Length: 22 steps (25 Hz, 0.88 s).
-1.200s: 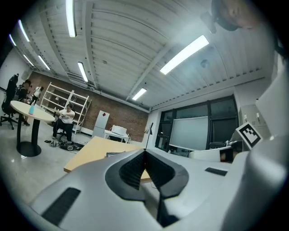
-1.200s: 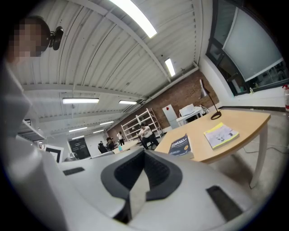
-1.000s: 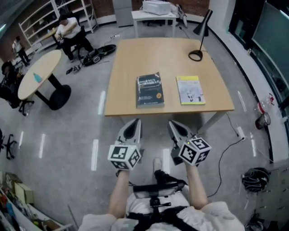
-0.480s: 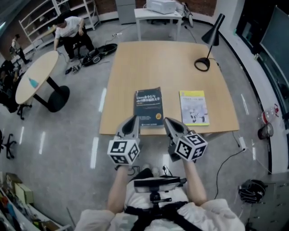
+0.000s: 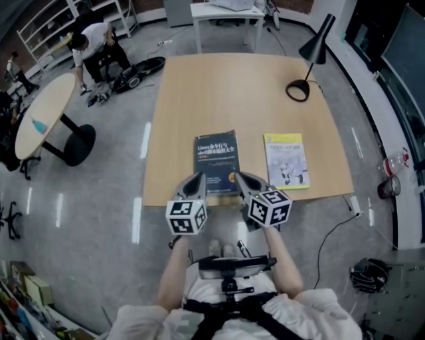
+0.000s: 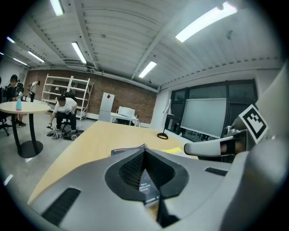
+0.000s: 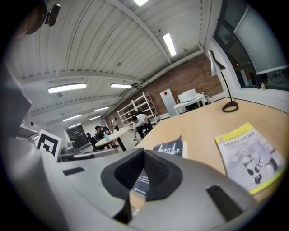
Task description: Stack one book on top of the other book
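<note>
A dark blue book lies flat near the front edge of the wooden table; it also shows in the right gripper view. A yellow-and-white book lies to its right, apart from it, and shows in the right gripper view. My left gripper hovers shut and empty over the table's front edge at the dark book's near left corner. My right gripper is shut and empty at the book's near right corner. In the left gripper view the shut tips point at the dark book.
A black desk lamp stands at the table's far right. A round table stands on the floor to the left, with people and shelving beyond it. A white table is behind. Cables lie on the floor at the right.
Both grippers have moved forward and down from in front of the table to its front edge, flanking the dark book's near end. The books have not moved.
</note>
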### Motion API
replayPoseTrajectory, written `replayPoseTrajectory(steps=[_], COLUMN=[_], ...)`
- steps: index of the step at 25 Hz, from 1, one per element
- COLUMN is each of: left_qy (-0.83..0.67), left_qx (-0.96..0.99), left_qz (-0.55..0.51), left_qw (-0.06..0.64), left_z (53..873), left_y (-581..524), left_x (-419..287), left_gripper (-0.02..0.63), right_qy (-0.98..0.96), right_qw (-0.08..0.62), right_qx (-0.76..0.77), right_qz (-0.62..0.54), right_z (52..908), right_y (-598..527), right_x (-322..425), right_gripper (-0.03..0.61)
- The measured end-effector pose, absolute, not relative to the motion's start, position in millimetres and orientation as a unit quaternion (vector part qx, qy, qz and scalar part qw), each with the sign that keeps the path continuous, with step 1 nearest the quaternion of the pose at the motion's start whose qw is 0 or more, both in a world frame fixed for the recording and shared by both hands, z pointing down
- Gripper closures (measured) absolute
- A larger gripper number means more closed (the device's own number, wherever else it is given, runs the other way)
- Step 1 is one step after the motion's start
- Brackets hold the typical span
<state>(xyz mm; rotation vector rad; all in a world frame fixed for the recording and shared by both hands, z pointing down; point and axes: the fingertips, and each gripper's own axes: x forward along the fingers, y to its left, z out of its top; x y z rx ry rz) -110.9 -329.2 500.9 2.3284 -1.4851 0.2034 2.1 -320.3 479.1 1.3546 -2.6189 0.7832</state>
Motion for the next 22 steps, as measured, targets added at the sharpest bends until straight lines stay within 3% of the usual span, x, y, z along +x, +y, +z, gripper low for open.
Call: replayPoseTrajectory(steps=[9, 22], left_qy=[-0.518, -0.503], left_qx=[0.804, 0.772], left_qz=[0.135, 0.225], left_qw=[0.259, 0.317], left_z=[584.3, 643.1], left_y=[-343.8, -334.2], left_x=[-105.1, -106.9], left_gripper=[0.606, 0.606], right_qy=[-0.823, -0.8], right_qw=[0.152, 0.228], right_qx=[0.458, 0.458], right_qz=[0.3, 0.313], right_z=[567.9, 626.8], right_y=[-341.4, -350.8], right_x=[6.5, 0.6], right_gripper=[0.577, 0.577])
